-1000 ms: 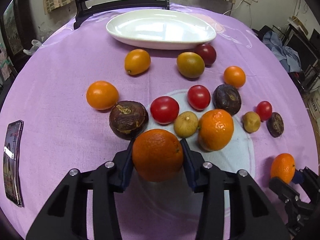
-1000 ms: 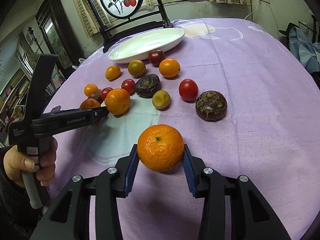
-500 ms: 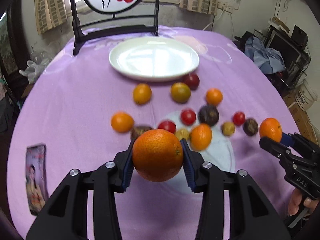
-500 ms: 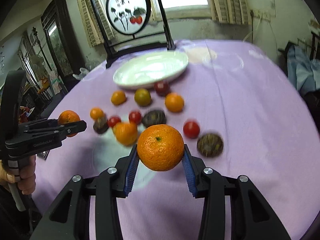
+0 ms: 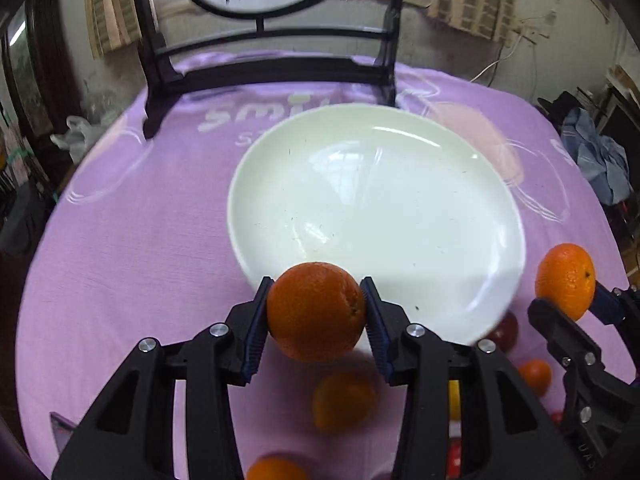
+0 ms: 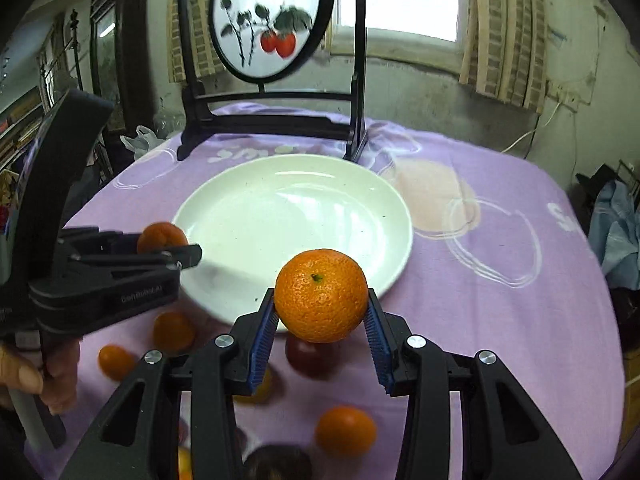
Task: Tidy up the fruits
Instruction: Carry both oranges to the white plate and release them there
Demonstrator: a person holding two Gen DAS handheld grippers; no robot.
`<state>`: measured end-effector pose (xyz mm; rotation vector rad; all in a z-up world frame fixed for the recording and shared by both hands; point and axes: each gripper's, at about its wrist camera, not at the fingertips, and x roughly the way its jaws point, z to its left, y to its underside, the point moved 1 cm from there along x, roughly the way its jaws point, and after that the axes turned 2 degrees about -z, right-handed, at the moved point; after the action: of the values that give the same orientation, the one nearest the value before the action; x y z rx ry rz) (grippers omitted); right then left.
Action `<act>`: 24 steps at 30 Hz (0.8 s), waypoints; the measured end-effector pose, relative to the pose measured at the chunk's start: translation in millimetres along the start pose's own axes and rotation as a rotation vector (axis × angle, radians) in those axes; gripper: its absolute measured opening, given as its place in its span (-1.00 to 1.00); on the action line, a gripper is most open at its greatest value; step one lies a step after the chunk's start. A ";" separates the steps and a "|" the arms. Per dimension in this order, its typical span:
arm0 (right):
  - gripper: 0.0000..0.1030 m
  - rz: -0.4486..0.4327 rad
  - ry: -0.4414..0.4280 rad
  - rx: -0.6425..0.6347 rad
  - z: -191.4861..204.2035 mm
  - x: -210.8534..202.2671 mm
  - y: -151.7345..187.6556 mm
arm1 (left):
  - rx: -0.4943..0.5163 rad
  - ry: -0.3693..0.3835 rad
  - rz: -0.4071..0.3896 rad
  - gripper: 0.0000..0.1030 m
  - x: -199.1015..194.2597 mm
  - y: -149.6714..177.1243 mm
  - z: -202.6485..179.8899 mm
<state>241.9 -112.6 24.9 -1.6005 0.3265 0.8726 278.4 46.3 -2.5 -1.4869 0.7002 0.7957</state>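
Observation:
My left gripper (image 5: 316, 312) is shut on an orange (image 5: 316, 310) and holds it in the air at the near rim of the empty white plate (image 5: 376, 200). My right gripper (image 6: 322, 298) is shut on a second orange (image 6: 322, 294), also raised at the plate's (image 6: 280, 208) near rim. Each gripper shows in the other's view: the right one with its orange (image 5: 566, 280) at the right, the left one with its orange (image 6: 160, 238) at the left. The other fruits lie below both grippers, blurred and partly hidden.
The table has a purple cloth (image 6: 500, 280). A black stand with a round painted panel (image 6: 272, 20) rises just behind the plate. Loose small oranges (image 5: 344, 400) (image 6: 346, 430) and a dark red fruit (image 6: 308, 358) lie near the plate's front.
Both grippers have lifted their oranges off the cloth and carried them forward over the loose fruits to the plate's near rim. Both stay shut.

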 end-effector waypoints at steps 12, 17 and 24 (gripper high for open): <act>0.40 0.013 0.004 0.013 -4.3 14.9 -4.9 | 0.024 0.005 -0.106 0.37 -37.5 -9.5 -5.5; 0.42 -0.030 -0.014 -0.002 -7.1 -43.7 20.9 | 0.073 0.021 -0.148 0.49 -85.6 16.0 -12.9; 0.53 -0.041 0.010 0.018 -16.7 -104.4 88.8 | 0.090 0.016 -0.207 0.79 -127.7 88.8 -15.0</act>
<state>119.6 -176.2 32.5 -1.5902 0.3068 0.8282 133.5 21.4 50.5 -1.4587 0.5755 0.5875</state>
